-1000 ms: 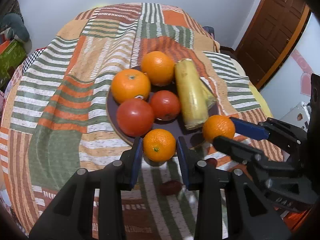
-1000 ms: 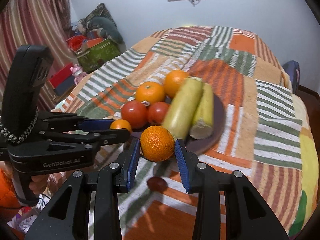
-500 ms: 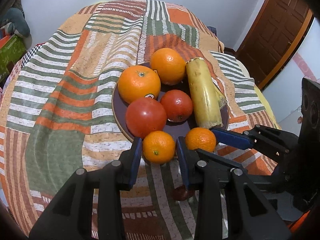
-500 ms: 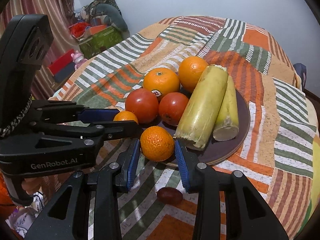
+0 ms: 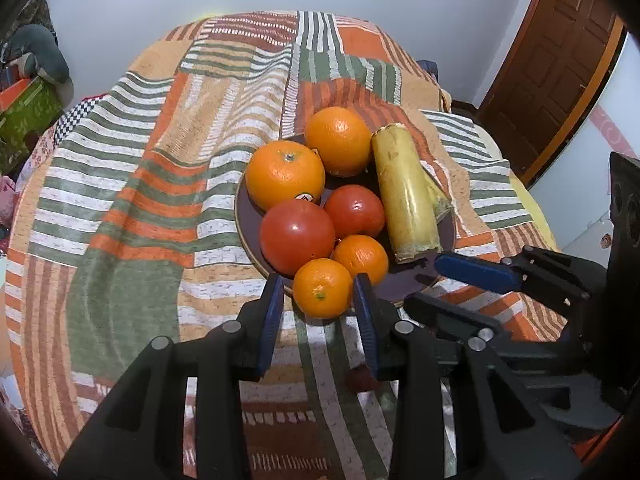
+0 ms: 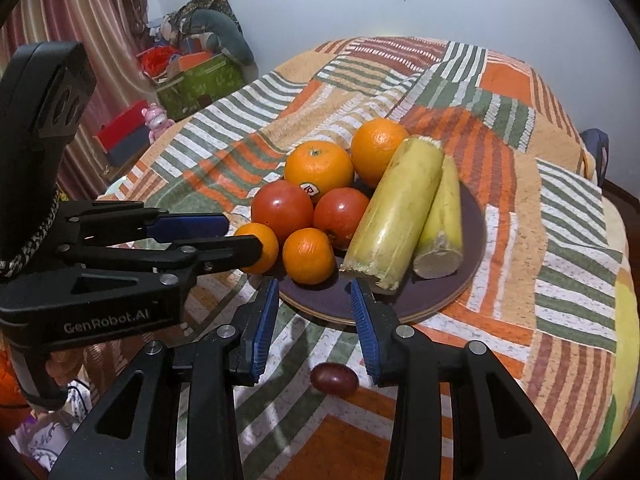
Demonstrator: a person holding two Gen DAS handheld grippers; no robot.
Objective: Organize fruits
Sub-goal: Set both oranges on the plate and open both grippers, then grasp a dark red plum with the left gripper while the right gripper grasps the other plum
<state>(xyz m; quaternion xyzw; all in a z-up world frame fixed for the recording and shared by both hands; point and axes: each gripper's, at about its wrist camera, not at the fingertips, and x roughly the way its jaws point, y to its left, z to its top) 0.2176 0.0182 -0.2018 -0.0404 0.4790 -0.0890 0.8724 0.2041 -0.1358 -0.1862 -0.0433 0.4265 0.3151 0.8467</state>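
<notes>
1. The left gripper (image 5: 319, 304) is clamped on a small round orange mandarin (image 5: 322, 288), its blue pads (image 5: 270, 320) pressed to the fruit's two sides at the near rim of the dark round plate (image 5: 245, 236).
2. The right gripper (image 6: 314, 312) stands apart and empty; a second small mandarin (image 6: 308, 255) rests on the plate just beyond its fingertips, clear of both pads.
3. The plate sits on a striped patchwork cloth (image 5: 120, 200) and also carries two large oranges (image 5: 285, 175), two red tomatoes (image 5: 297, 236) and two pale yellow-green stalks (image 5: 406, 196).
4. A small dark red oval fruit (image 6: 334, 378) lies on the cloth below the right gripper, off the plate.
5. Mandarins are probably light, with loose, slightly yielding skin. Grip across the widest middle, gently, to avoid bruising.
6. The small dark fruit looks smooth and likely to roll, so pinch it squarely across its short axis.
</notes>
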